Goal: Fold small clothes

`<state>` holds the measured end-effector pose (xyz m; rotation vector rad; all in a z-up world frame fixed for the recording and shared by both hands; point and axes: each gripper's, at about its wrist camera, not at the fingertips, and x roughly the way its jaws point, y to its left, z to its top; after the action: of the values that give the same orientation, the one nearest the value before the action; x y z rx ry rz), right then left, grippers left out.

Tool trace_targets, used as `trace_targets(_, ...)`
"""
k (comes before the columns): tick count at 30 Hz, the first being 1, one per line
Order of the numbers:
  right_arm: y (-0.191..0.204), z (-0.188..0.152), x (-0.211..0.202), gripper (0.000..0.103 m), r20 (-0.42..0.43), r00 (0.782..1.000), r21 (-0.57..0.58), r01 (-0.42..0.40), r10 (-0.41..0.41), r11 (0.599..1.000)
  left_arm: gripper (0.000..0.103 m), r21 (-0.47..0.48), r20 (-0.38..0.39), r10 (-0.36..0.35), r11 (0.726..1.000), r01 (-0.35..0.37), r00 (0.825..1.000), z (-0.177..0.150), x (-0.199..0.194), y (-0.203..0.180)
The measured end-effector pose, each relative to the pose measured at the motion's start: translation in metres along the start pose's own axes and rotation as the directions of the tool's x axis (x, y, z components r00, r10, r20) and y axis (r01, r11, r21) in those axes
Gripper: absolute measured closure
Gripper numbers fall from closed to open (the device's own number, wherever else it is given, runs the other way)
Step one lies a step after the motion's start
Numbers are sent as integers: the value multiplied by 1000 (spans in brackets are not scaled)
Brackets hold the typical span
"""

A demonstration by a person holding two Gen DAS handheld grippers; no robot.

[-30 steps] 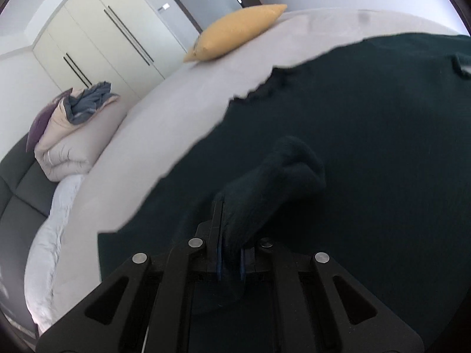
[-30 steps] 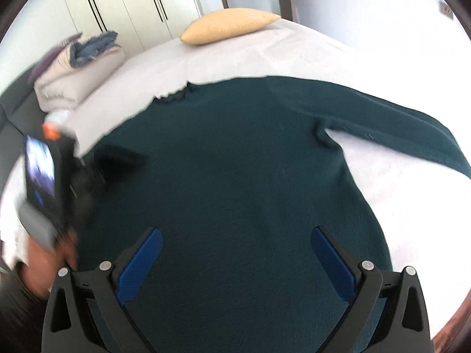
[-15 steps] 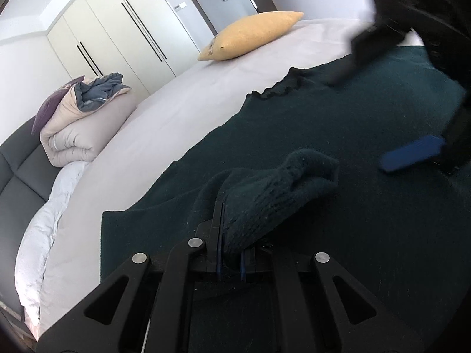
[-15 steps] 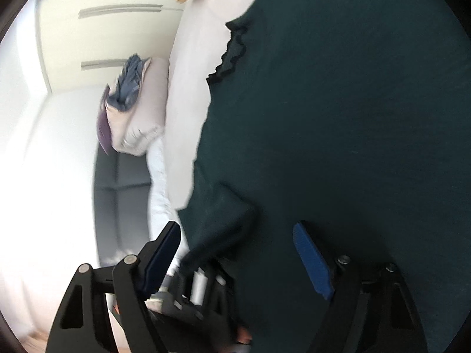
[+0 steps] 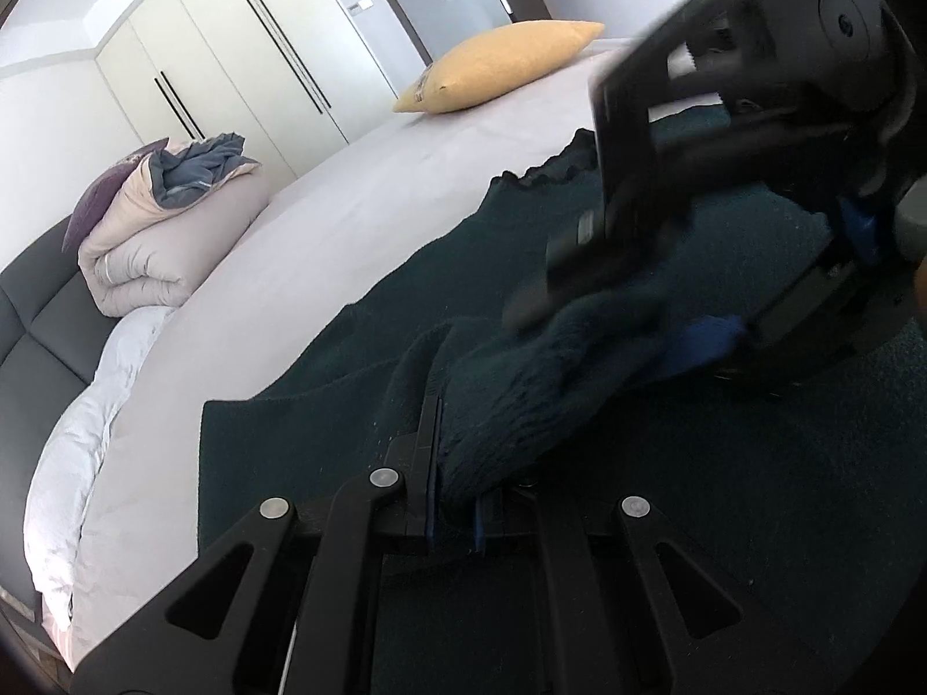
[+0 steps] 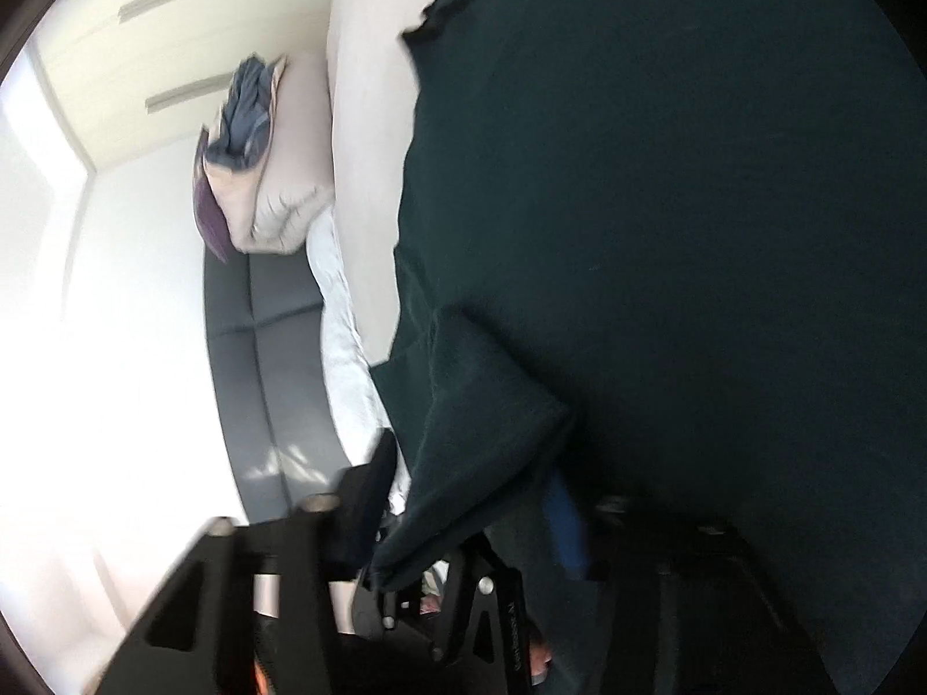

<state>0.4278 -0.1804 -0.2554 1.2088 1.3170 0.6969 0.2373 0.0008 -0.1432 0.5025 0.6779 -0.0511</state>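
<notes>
Now the right gripper [image 5: 666,341] had swung in from above the sweater [image 5: 724,521], jaws closing w/ the sleeve end [image 5: 521,399] between them. Left gripper [image 5: 452,498] stayed clamped on that sleeve just ahead of its tips. Probably a two-handed fold across the body next.

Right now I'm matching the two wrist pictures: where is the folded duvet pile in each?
Left wrist view: the folded duvet pile lies at middle left, by the dark headboard.
Right wrist view: it shows at upper left, turned sideways.
Shared landmark: the frilly collar of the dark green sweater.
</notes>
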Motion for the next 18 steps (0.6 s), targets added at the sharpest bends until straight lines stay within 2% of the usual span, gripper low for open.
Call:
trace_targets(1,1,-1,0,88,7,1000,-21,13,-13,1000,95,-3,-8,1,1000,-1,1000,-1,-2,1)
trace_targets(4,11,-3,-7,94,48,996,-115,86,-81,990,93,-31,-37,-48,998,47,998,-7,-11,9)
trace_targets(5,16,-4,-11,94,64,992,-149,115,-107,982,89,-46,-45,-77,996,75,996,-10,-16,13)
trace_targets(7,30,-3,-25,95,110,981,-217,179,-158,960,71,-71,-50,-117,991,113,992,-16,-28,20)
trace_targets(8,35,-2,-32,95,133,975,-239,206,-178,949,46,-82,-54,-126,989,122,990,-19,-34,25)
trace_targets(9,40,0,-41,95,160,967,-261,237,-200,936,27,-95,-45,-129,988,125,991,-23,-41,30)
trace_targets(12,52,9,-67,95,243,924,-318,362,-294,876,25,-159,19,-140,977,142,990,-35,-64,59)
trace_targets(13,56,12,-76,95,277,899,-335,420,-338,843,25,-188,21,-147,971,149,989,-37,-65,69)
trace_targets(14,55,15,-82,95,294,885,-338,450,-361,827,25,-247,29,-161,955,163,987,-40,-65,88)
trace_targets(16,56,22,-95,95,337,849,-338,513,-408,789,25,-342,30,-140,929,142,990,-46,-59,120)
trace_targets(17,56,26,-101,95,361,829,-333,542,-427,772,25,-396,21,-122,910,120,992,-48,-54,139)
trace_targets(18,54,29,-106,95,372,819,-328,557,-437,763,25,-456,16,-122,883,116,992,-50,-48,158)
